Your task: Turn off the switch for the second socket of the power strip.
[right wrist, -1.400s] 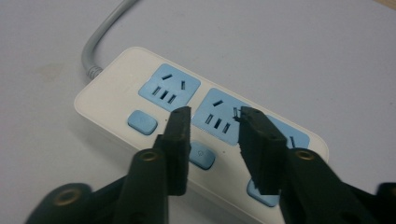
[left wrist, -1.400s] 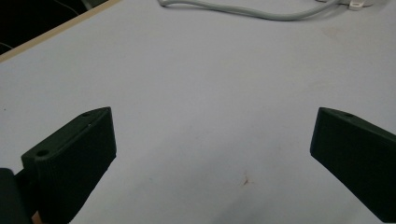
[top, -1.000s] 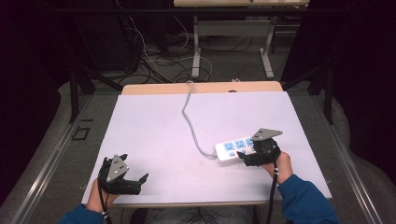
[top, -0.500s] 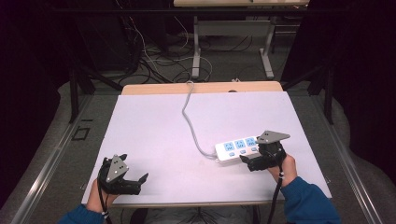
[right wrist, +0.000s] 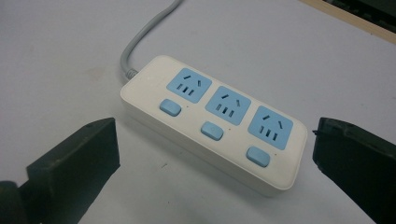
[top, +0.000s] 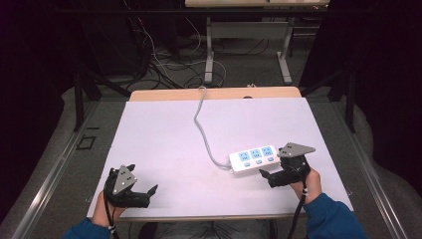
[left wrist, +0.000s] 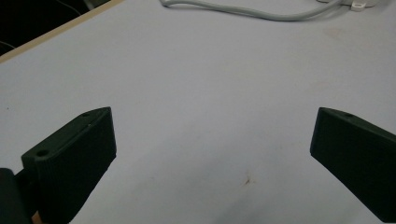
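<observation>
So the power strip (top: 253, 159) is lying flat on the white surface (top: 164, 144), over toward the right front, sockets facing up. It has three blue sockets, each with a little blue switch (right wrist: 211, 130) beside it. Its grey cable (top: 201, 124) snakes away across the surface and drops off the far edge, so the strip is kind of tethered from that end, which is probably why it sits at a slight angle and not square to us.

Our right hand-held gripper (top: 276, 175) is right at the strip's near right end, and its jaws have just been opening. They now stand wide, with the strip's end sitting in the gap and neither pad pressing on it. In the right gripper view the strip fills the space ahead of the two black jaws, free on the surface. We reckon it's been let go, not about to be grabbed, but that's our guess from the spread.

Our left hand-held gripper (top: 133, 193) is parked at the near left corner, well apart from everything, jaws wide and nothing between them but bare surface, resting out of the way while the right one does the work.
</observation>
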A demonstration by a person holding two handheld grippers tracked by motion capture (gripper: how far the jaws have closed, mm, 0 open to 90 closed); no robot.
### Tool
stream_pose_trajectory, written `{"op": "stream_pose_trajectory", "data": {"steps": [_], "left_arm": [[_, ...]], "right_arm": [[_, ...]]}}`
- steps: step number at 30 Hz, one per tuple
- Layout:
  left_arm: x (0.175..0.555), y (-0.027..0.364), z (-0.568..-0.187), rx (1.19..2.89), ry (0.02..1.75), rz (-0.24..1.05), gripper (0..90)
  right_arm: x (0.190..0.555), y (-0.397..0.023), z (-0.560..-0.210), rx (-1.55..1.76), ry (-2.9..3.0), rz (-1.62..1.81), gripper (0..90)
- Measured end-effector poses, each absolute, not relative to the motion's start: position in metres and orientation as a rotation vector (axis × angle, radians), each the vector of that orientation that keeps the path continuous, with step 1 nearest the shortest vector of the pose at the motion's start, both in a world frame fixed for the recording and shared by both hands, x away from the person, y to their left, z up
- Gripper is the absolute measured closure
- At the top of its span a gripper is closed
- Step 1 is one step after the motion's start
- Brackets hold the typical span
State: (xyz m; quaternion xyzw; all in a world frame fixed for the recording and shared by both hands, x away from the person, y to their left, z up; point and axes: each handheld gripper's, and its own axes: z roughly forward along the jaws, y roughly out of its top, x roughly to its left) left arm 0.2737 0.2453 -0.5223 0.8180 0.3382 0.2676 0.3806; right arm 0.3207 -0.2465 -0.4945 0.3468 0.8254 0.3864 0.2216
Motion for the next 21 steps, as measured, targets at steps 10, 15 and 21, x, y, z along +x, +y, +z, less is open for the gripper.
{"op": "stream_pose_trajectory", "data": {"steps": [10, 15, 21], "left_arm": [[0.274, 0.245, -0.523, 2.088, 0.864, 0.676, 0.2], [0.274, 0.245, -0.522, 2.088, 0.864, 0.683, 0.2], [0.273, 0.245, -0.522, 2.086, 0.864, 0.68, 0.2]], "right_arm": [[0.309, -0.254, -0.495, 0.971, 2.262, 1.071, 0.0], [0.304, -0.259, -0.496, 0.971, 2.252, 1.073, 0.0], [0.3, -0.264, -0.499, 0.966, 2.235, 1.071, 0.0]]}}
